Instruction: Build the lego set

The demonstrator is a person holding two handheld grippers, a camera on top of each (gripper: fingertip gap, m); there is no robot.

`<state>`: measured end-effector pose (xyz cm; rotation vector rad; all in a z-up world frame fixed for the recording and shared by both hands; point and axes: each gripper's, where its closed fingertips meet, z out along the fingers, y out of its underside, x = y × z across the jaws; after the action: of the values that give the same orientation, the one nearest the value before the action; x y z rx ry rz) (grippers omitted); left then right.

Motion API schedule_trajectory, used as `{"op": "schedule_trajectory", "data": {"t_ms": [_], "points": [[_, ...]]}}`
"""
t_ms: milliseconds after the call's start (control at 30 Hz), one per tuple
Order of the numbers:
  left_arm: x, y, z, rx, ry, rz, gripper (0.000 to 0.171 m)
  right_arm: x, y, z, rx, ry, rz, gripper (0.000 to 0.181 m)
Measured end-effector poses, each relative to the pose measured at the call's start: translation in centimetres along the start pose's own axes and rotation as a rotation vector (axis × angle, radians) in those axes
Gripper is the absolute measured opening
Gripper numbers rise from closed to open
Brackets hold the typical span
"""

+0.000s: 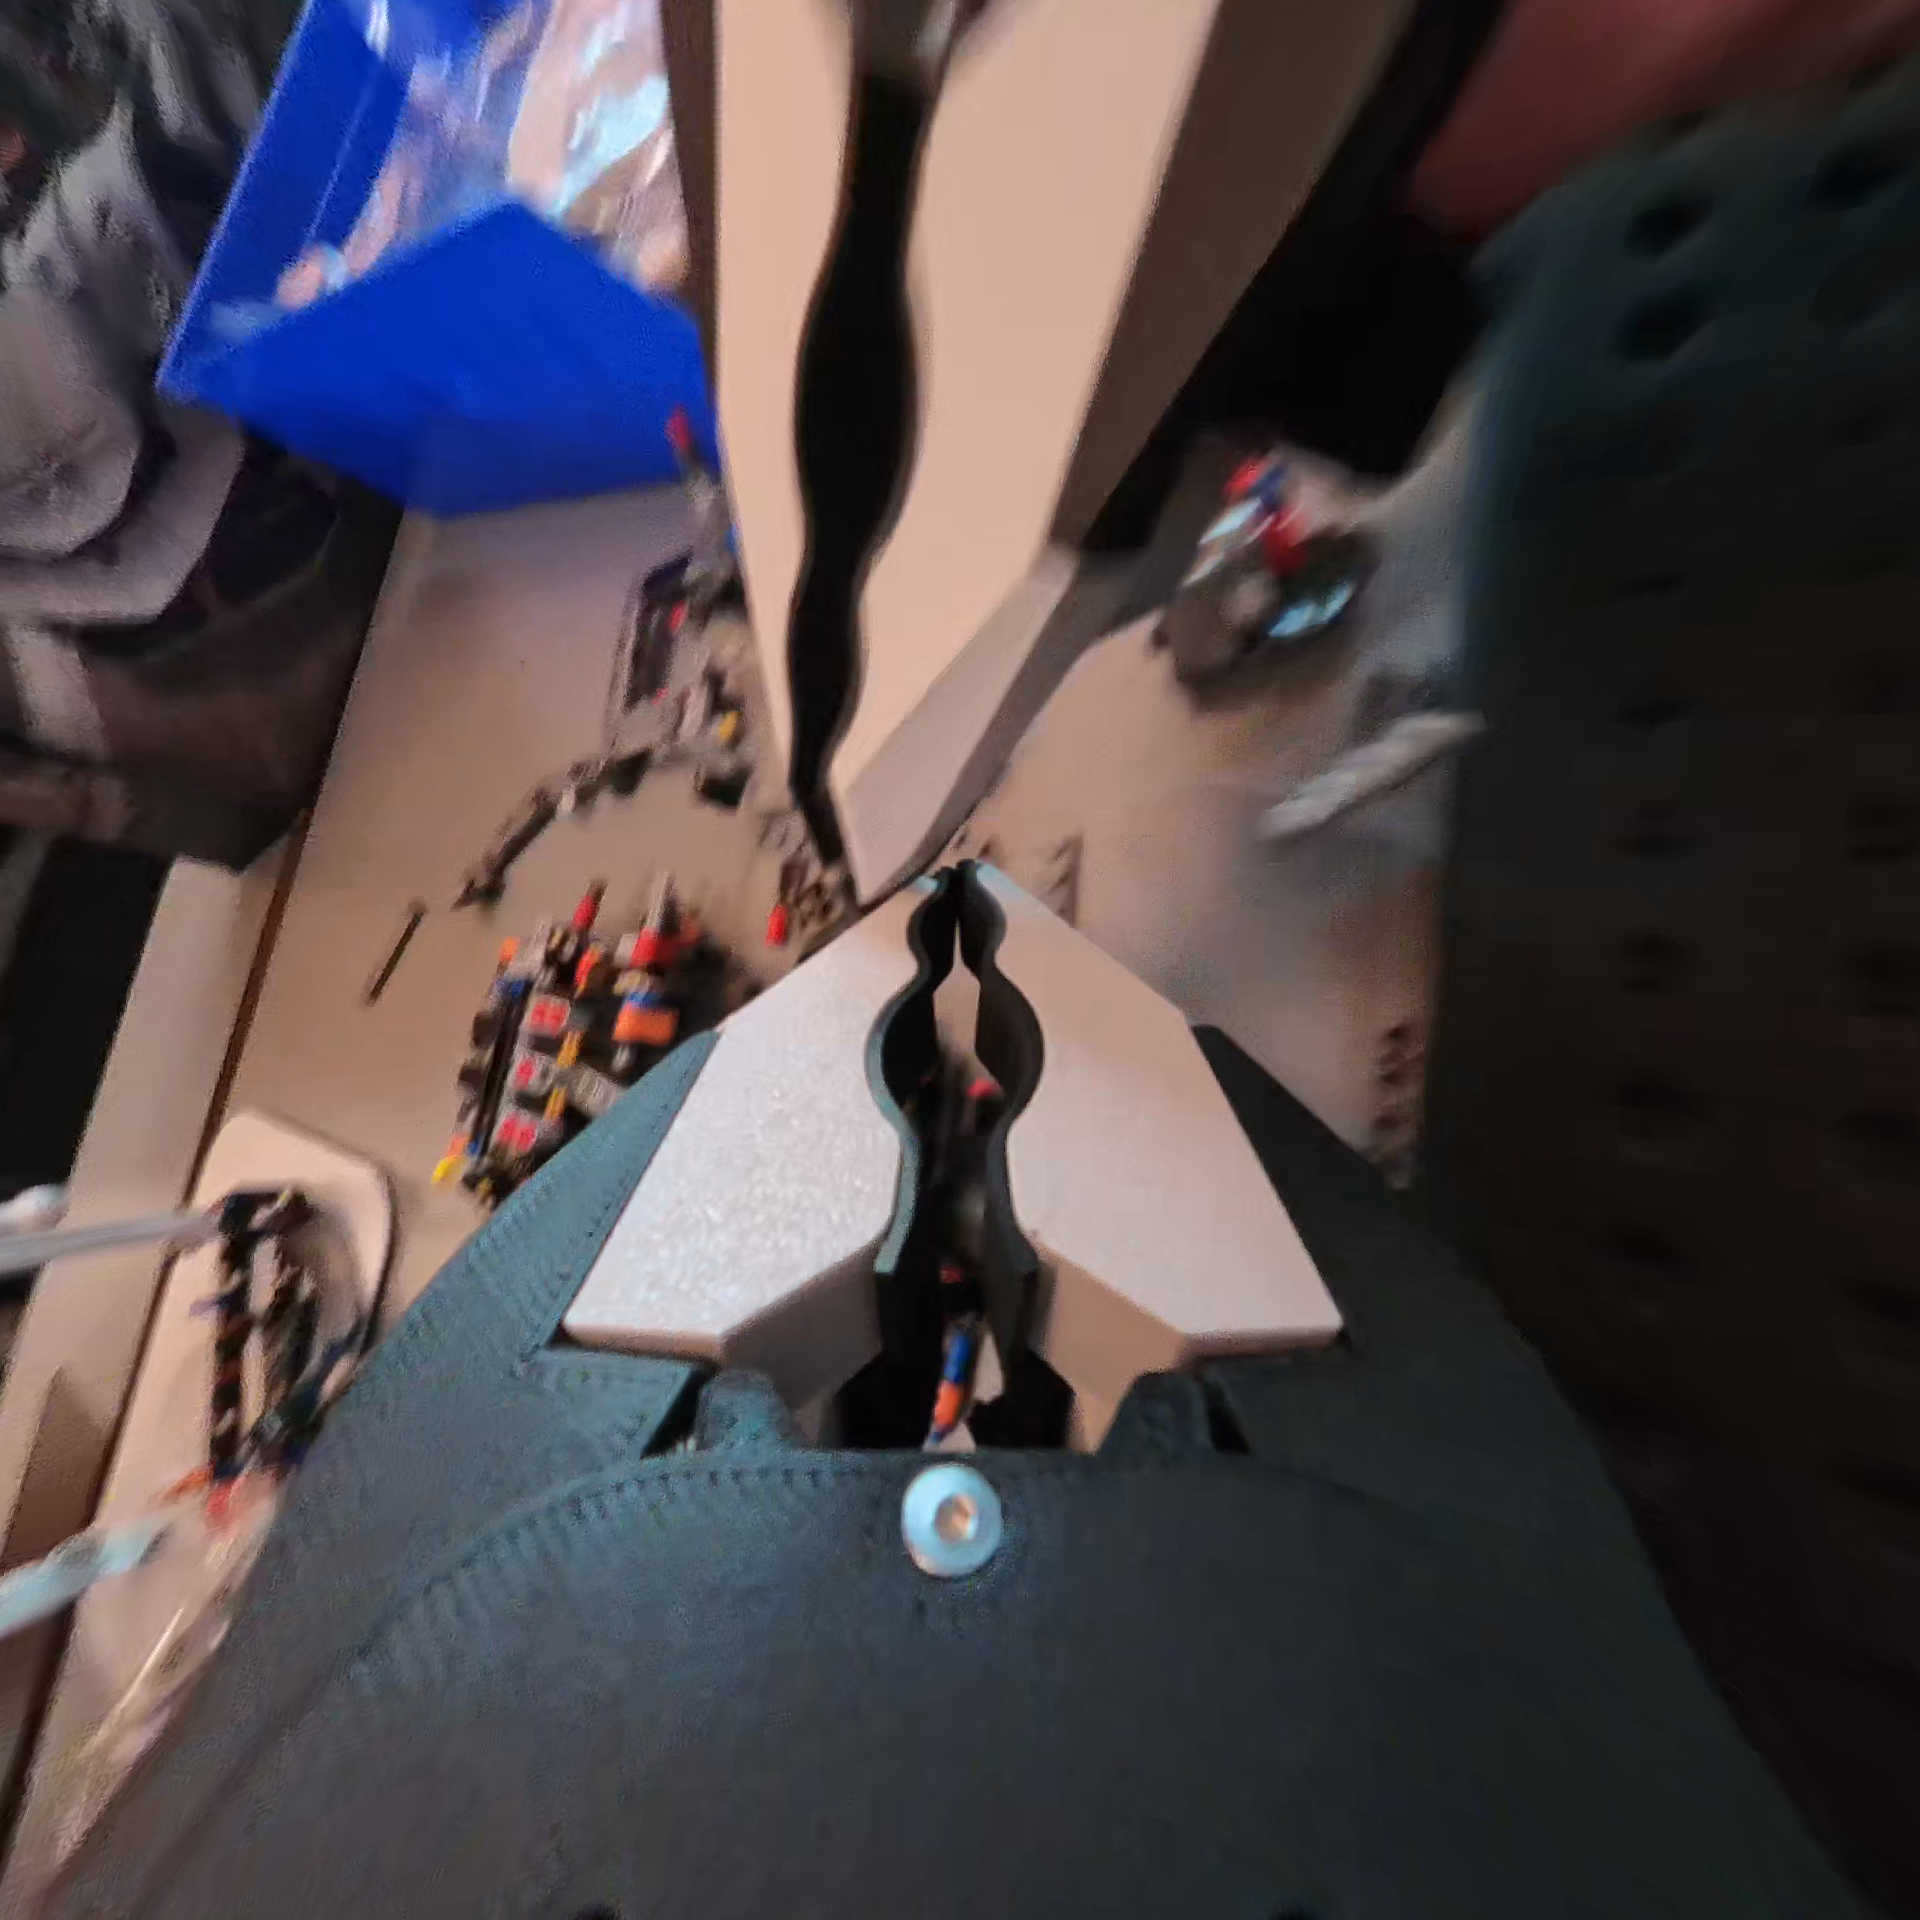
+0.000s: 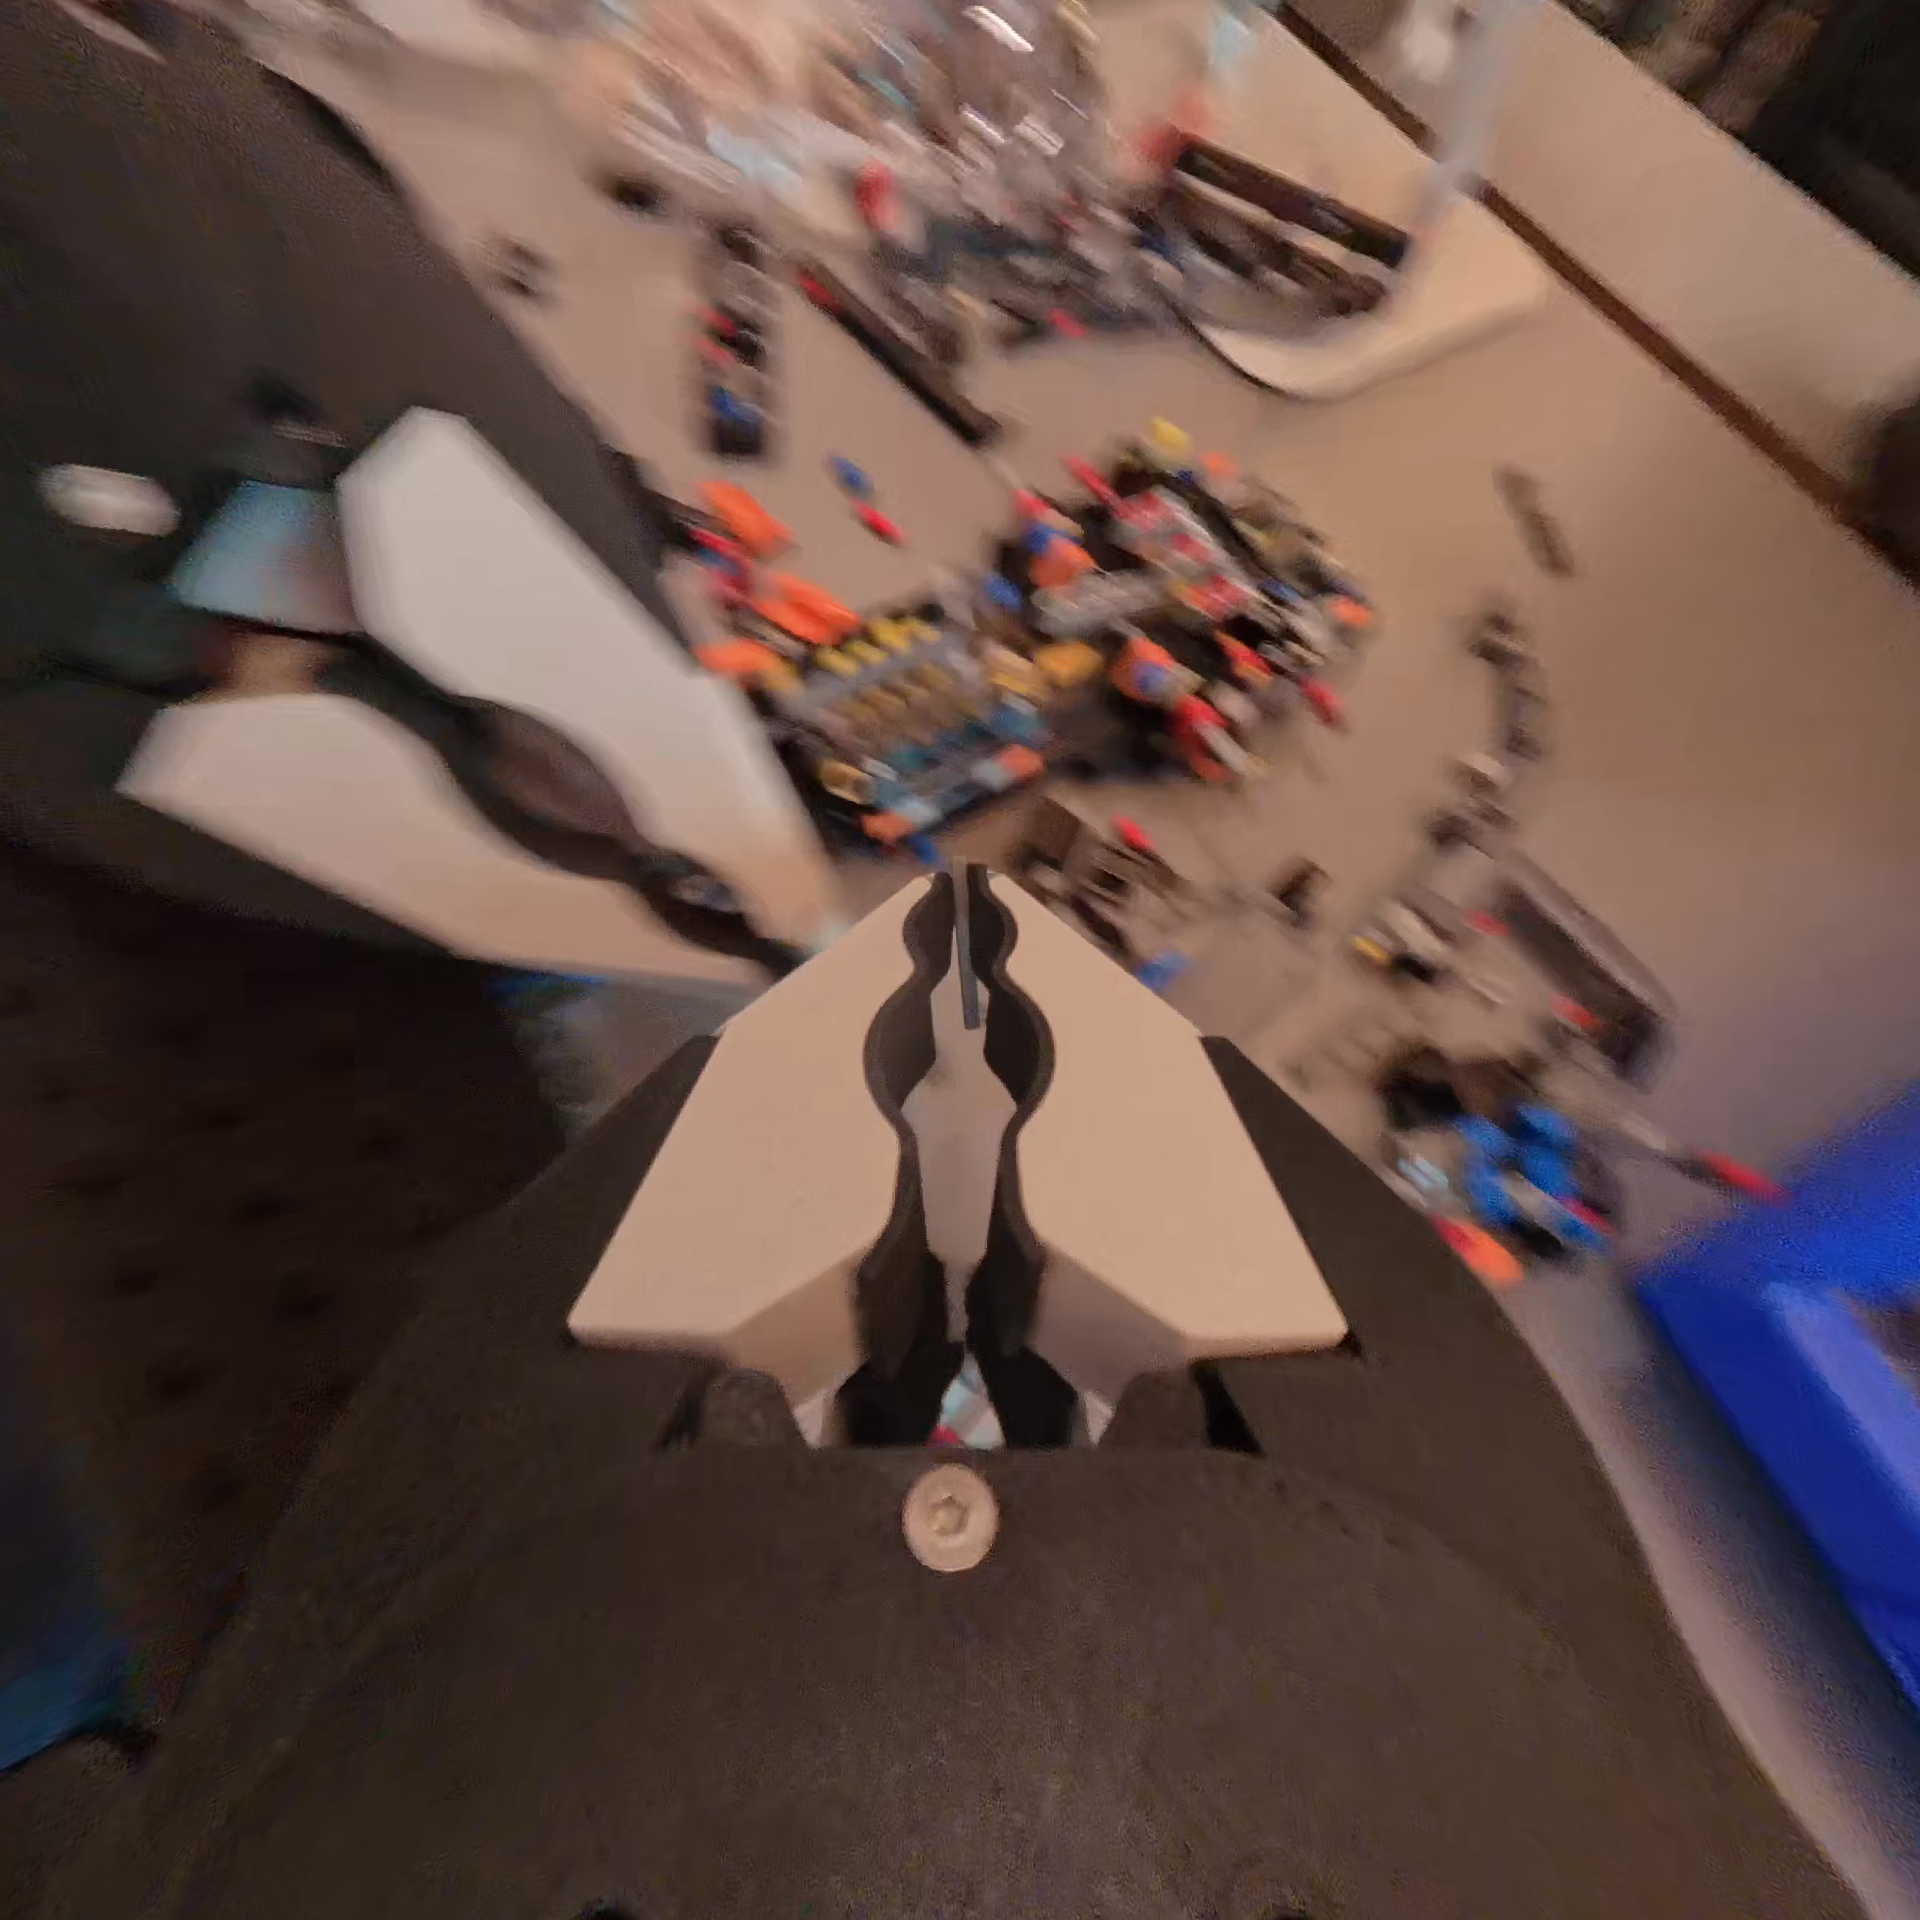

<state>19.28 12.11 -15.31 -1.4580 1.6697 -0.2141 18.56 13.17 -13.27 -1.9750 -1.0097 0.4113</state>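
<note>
Both views are blurred by motion. My right gripper [image 2: 961, 883] is shut on a thin flat grey-blue lego piece [image 2: 968, 951], seen edge-on between the pads and poking just past the tips. My left gripper [image 1: 956, 878] is shut, its tips touching. The two grippers are close together above the table: the right one comes in from the top of the left wrist view [image 1: 831, 821], and the left one shows at the left of the right wrist view [image 2: 790, 930]. A heap of loose coloured lego pieces [image 2: 1039, 644] lies on the table beyond them and also shows in the left wrist view [image 1: 561, 1049].
A blue bin [image 1: 447, 343] stands at the table's edge and also shows in the right wrist view [image 2: 1787, 1351]. A white tray [image 2: 1382, 353] holds black parts. A small red, blue and grey assembly [image 1: 1257, 561] lies apart. Black strips [image 2: 904, 343] lie scattered. Less than 4 cm separates the two grippers' tips.
</note>
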Motion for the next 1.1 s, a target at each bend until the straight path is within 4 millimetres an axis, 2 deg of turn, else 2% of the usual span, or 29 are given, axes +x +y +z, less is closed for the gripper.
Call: {"op": "schedule_trajectory", "data": {"t_ms": [33,67,167,233,400,467,633,667,767,867,1000,1100], "points": [[-0.5,1.5,0.4,-0.061,0.002,-0.012,0.000,-1.0,-1.0,-0.4,0.060,-0.064,0.015,0.000],[-0.5,2.4,0.6,-0.079,0.044,-0.054,0.000,-1.0,-1.4,-0.7,0.072,-0.058,0.014,0.000],[-0.3,1.7,-0.1,0.002,0.096,-0.126,0.000,-0.3,-0.5,-0.5,0.028,-0.011,0.007,0.000],[-0.1,2.0,0.2,-0.023,0.100,-0.131,0.000,-0.1,-0.1,-0.1,0.011,-0.016,0.018,0.000],[0.9,3.1,1.3,-0.096,0.124,-0.096,0.000,-1.0,-1.1,-1.0,0.106,-0.138,0.088,0.000],[0.7,2.7,1.1,-0.069,0.125,-0.119,0.000,-0.9,-1.3,-1.4,0.137,-0.185,0.147,0.000],[0.1,0.6,0.4,0.057,0.135,-0.196,0.028,-1.0,-1.2,-2.0,0.167,-0.247,0.186,0.000],[0.0,0.4,0.3,0.070,0.131,-0.194,0.030,-1.2,-1.2,-1.9,0.166,-0.254,0.183,0.000],[0.4,-0.4,0.0,0.103,0.134,-0.161,0.025,-1.9,-1.3,-1.6,0.155,-0.274,0.161,0.000],[0.4,-0.5,-0.1,0.112,0.127,-0.144,0.002,-2.4,-1.5,-1.5,0.154,-0.274,0.121,0.000],[-0.4,-0.6,-0.5,0.121,0.075,-0.125,0.000,-2.7,-1.9,-1.8,0.182,-0.271,0.073,0.003],[-1.0,0.8,0.2,0.038,0.031,-0.116,0.000,-2.1,-1.7,-1.8,0.173,-0.237,0.076,0.004]]}}
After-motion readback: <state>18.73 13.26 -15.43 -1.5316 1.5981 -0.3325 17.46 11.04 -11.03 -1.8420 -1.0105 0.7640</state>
